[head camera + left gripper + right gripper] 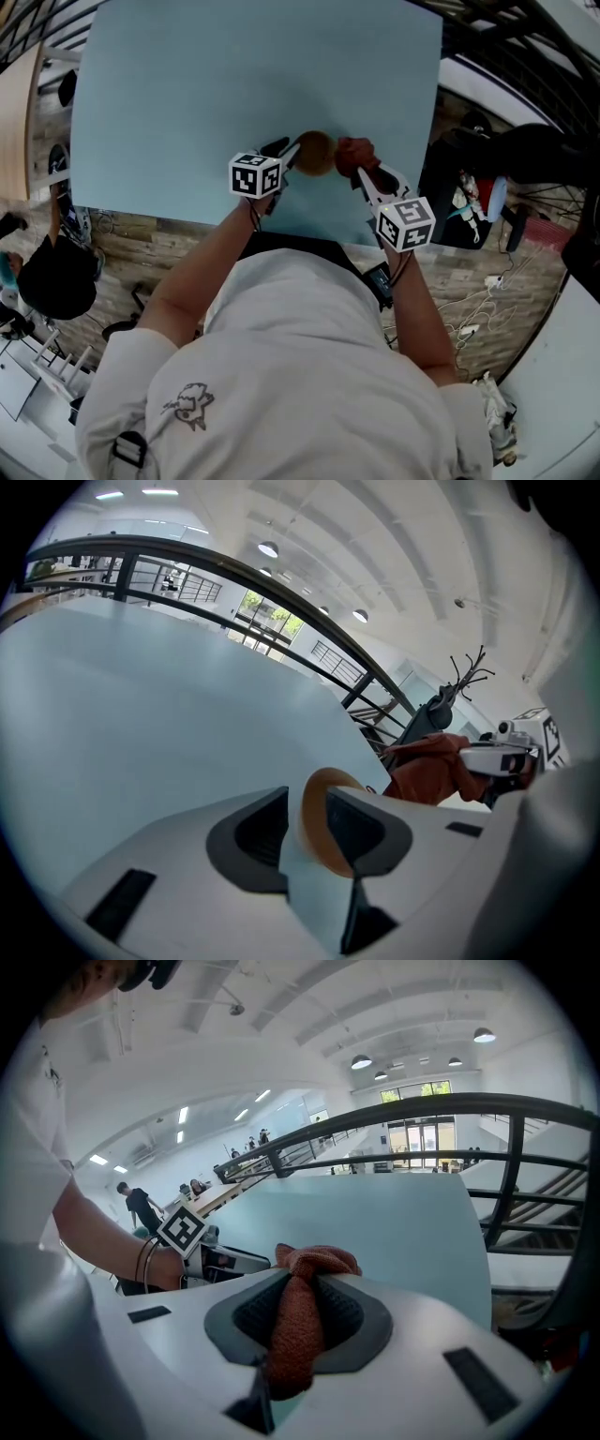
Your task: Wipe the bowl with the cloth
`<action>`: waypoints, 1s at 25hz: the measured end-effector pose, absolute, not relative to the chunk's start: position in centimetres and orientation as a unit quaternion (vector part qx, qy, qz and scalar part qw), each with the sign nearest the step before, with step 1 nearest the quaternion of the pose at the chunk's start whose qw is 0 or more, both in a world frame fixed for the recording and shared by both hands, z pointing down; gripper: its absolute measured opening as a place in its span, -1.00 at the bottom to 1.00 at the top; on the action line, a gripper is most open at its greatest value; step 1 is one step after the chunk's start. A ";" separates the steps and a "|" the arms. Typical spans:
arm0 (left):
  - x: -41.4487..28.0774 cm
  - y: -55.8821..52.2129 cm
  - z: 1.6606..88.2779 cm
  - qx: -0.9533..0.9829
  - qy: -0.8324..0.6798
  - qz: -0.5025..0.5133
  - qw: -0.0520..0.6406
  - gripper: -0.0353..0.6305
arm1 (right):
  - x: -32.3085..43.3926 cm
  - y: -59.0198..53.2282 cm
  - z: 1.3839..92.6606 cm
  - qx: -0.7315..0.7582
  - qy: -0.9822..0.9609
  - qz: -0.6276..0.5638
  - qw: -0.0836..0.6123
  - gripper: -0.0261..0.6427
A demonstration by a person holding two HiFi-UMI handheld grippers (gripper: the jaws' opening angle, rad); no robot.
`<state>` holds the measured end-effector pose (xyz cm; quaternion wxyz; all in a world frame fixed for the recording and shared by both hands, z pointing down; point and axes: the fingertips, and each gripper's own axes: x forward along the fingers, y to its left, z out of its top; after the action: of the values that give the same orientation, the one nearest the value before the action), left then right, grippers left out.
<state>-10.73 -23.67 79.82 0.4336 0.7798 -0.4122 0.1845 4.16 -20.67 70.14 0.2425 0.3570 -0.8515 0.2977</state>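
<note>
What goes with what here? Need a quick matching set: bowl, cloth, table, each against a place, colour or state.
Things:
1. bowl
2. cloth
3. table

Place, colour or state:
A. light blue
B. clamped in the right tongs
C. rim standing between the open left tongs

Pairs: 1-C, 2-B, 3-A.
</note>
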 end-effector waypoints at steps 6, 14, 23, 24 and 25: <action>-11.6 -23.9 76.0 0.801 -0.426 0.181 0.381 -0.56 | 4.2 -20.0 67.8 0.365 -0.862 0.272 0.225 -0.72; -9.9 -21.8 66.0 0.835 -0.443 0.147 0.291 -0.83 | 5.1 -17.6 61.5 0.363 -0.887 0.231 0.167 -0.72; -9.9 -18.2 54.3 0.869 -0.455 0.106 0.164 -0.86 | 5.4 -16.8 53.6 0.348 -0.919 0.149 0.110 -0.72; -10.0 -17.8 53.8 0.868 -0.457 0.105 0.160 -0.86 | 5.2 -16.7 53.1 0.346 -0.921 0.143 0.107 -0.72; -10.2 -17.5 53.5 0.868 -0.459 0.103 0.159 -0.86 | 5.0 -16.5 52.6 0.343 -0.923 0.138 0.105 -0.72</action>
<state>-10.18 -17.48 53.47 0.1592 0.8680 -0.4588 0.1034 5.02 -16.50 52.59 0.1053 0.3435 -0.9229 0.1385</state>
